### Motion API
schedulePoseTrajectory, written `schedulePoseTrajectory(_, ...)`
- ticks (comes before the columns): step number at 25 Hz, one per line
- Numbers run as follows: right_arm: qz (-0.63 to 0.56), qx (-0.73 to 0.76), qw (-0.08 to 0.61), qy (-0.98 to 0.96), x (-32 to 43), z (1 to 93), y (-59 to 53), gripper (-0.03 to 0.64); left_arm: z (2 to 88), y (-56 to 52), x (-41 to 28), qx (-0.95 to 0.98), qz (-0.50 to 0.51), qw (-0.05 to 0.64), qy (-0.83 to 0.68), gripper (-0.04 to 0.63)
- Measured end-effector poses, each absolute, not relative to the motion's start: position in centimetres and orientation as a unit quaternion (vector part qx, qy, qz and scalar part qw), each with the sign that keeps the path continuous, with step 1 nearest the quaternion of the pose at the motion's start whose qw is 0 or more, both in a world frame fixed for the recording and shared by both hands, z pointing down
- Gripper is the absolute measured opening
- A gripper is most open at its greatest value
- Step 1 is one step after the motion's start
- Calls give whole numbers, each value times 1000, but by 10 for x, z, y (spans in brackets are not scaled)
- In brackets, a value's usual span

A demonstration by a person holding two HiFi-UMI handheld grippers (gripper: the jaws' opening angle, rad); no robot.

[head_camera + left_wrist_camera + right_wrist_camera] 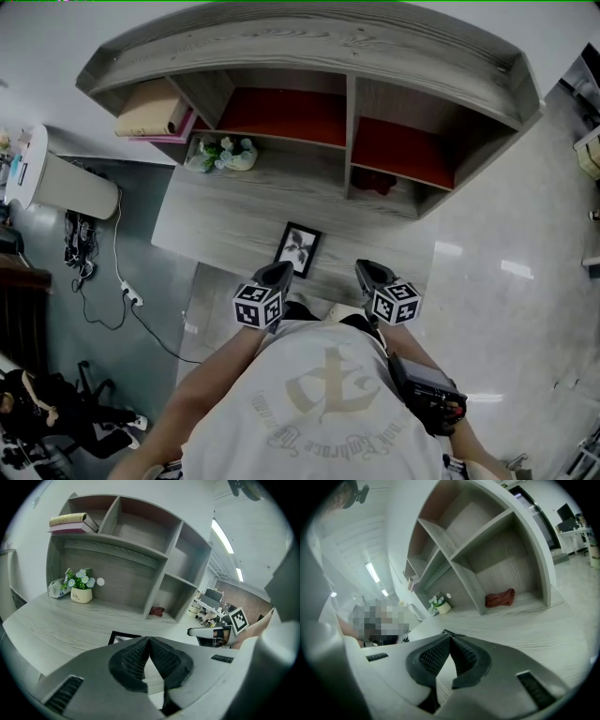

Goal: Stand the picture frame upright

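Nearest the head camera, a pale printed shirt [319, 403] filled the lower part of the view, and both forearms were seen reaching forward from it. The left tongs [279, 272] and the right tongs [364, 270] were held over the front edge of the worktop [216, 216], each pressed together with nothing between its pads, as was confirmed in the left gripper view [149, 640] and the right gripper view [450, 638]. The picture frame [299, 249] was found lying flat and face up on the worktop, close to the front edge and just ahead of the tongs. Its long axis ran away from the person toward the shelf unit [375, 56], tilted a little to the right at the far end. The left tongs were judged the nearer, their tips being placed at the frame's near left corner, while the right tongs were kept off to the frame's right, apart from it. Whether the left tips touched the frame could not be told. In the left gripper view only the far end of the frame [123, 637] was shown, the rest being covered by the closed jaws; in the right gripper view it was almost wholly hidden. No stand on the frame's back could be seen, and the photograph inside was too small to be made out. A potted flower [225, 153] and a red cloth [375, 183] were left well beyond the frame, back among the shelves.
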State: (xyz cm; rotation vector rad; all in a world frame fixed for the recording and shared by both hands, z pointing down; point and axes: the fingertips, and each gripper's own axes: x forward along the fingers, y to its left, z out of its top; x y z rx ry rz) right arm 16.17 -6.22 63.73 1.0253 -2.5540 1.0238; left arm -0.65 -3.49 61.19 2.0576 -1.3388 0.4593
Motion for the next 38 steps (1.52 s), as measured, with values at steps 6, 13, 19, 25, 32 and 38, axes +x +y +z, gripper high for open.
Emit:
schedulePoseTrajectory(6,360,319,117,-869,138,643,-58,5,626,-29,-22,770,182,335,-512,9)
schedulePoseTrajectory(13,382,300,138,-863,107,651,-61,5,637,-45,-44,770,186,344,-505,9)
schedulePoseTrajectory(19,400,296,172,-850,79,664,-70,6,656,-61,-64,768,198,366,-486,9)
schedulePoseTrajectory(25,424,278,226,-832,52,684,-68,46,687,-72,-73,767,223,408,-442,81)
schedulePoseTrajectory(32,443,296,250,-809,31,700,-82,86,717,-85,-81,768,264,417,-408,118)
schedulePoseTrajectory(38,459,304,285,-784,21,723,-84,137,737,-89,-81,770,310,411,-376,142)
